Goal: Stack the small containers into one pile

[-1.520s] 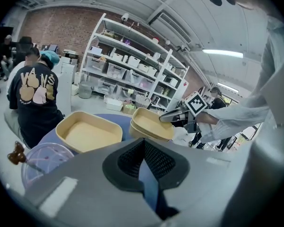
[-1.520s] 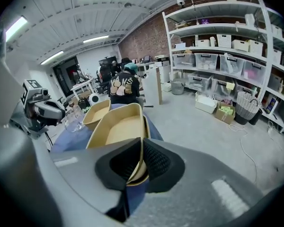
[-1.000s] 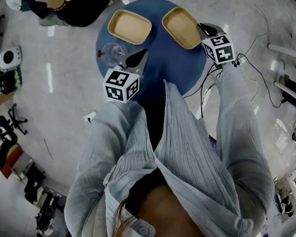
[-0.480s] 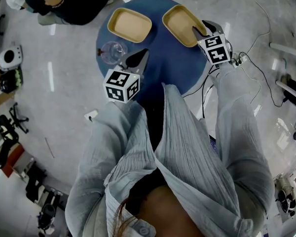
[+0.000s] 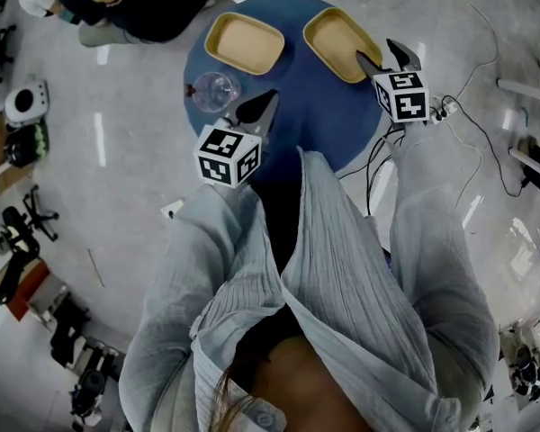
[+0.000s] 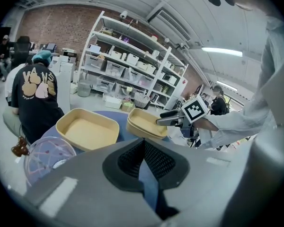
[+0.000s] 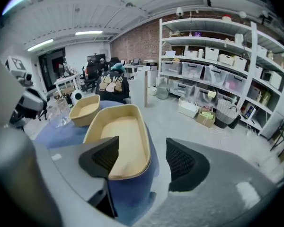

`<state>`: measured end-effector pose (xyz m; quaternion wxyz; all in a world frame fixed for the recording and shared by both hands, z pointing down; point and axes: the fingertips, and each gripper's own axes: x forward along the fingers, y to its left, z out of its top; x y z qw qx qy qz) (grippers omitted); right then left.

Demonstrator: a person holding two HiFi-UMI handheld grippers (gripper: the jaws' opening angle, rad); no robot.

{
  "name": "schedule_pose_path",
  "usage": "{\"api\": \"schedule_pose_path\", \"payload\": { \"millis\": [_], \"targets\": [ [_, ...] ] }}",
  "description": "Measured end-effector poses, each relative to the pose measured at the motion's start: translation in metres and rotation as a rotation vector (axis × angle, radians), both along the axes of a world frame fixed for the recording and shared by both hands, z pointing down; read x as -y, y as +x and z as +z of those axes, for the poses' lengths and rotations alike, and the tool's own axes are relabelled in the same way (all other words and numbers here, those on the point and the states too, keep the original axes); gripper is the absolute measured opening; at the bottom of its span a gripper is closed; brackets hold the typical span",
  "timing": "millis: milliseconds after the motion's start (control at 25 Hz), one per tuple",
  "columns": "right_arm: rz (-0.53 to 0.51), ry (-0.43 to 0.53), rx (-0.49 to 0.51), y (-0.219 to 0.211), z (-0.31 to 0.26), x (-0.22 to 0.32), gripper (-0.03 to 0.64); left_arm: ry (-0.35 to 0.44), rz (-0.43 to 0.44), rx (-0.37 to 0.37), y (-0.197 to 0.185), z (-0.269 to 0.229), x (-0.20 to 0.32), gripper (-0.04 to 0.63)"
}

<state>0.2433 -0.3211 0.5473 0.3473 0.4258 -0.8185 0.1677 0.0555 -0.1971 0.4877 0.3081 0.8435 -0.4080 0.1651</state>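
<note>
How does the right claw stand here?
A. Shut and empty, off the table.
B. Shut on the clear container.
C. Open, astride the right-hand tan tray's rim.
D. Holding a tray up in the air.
C: the right claw stands with jaws apart, having just been opening, and the rim of the right-hand tan tray lies between them, pads off it.

left container, right container, both on table, dish (nearer) leftmost

I'm seeing the counter lying wide open across the middle. The left container and right container are crowding the far edge, narrow gap between them, and a clear dish is blocking the left side.
</note>
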Motion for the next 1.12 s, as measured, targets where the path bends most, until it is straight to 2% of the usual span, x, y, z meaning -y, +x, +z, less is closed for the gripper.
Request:
{"api": "schedule_pose_path", "payload": {
  "millis": [360,560,720,840,1120],
  "targets": [
    [0.377,0.096,0.388,0.018,-0.068,-0.017,0.314,0.064,0.062,-0.012,-0.017,-0.019,-0.002,0.015],
    [0.499,0.091,0.555,0.019,-0.087,-0.051,0.313,0.093,0.081,-0.027,-0.025,-0.028,-0.003,0.015],
    [0.596,0.048,0.663,0.007,-0.084,-0.082,0.302,0.100,0.070,-0.052,-0.037,-0.034,-0.010,0.015],
    [0.625,-0.008,0.705,-0.008,-0.071,-0.105,0.299,0.106,0.061,-0.059,-0.045,-0.034,-0.016,0.015],
    [0.564,-0.104,0.706,-0.046,-0.049,-0.119,0.299,0.095,-0.023,-0.076,-0.072,-0.031,-0.025,0.015]
  ]
}}
